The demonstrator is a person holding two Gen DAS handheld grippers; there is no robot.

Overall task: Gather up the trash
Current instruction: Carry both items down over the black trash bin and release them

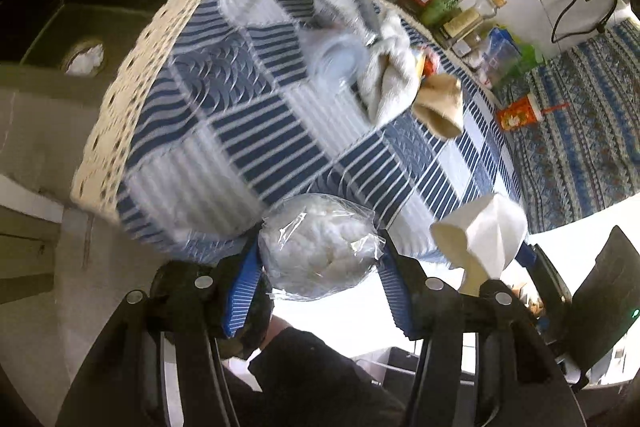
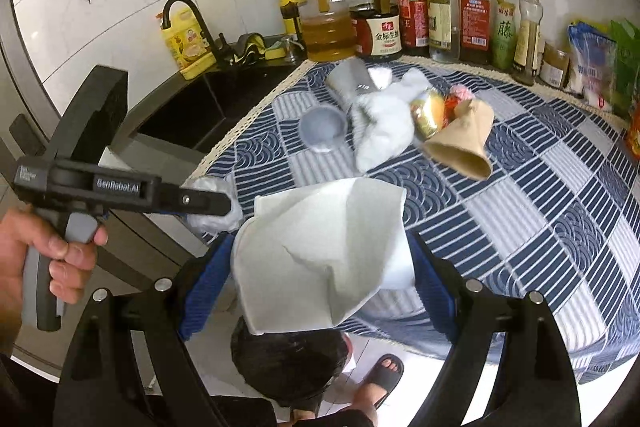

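Observation:
My left gripper (image 1: 320, 247) is shut on a crumpled ball of clear plastic wrap (image 1: 320, 259) with white stuff inside, held just off the table's near edge. My right gripper (image 2: 322, 243) is shut on a folded piece of white paper (image 2: 320, 259), which also shows as white paper (image 1: 480, 235) in the left wrist view. Under it, on the floor, stands a bin lined with a black bag (image 2: 288, 363). On the blue patchwork tablecloth (image 2: 520, 195) lie a brown paper cone (image 2: 460, 143), a shiny snack wrapper (image 2: 430, 111), a white cloth (image 2: 384, 123) and a clear plastic cup (image 2: 324, 127).
A row of sauce and oil bottles (image 2: 416, 15) lines the wall behind the table, with packets (image 2: 592, 63) at the right. A black sink (image 2: 192, 107) with a tap lies to the left. A person's hand (image 2: 52, 255) holds the left gripper; a sandalled foot (image 2: 384, 375) stands beside the bin.

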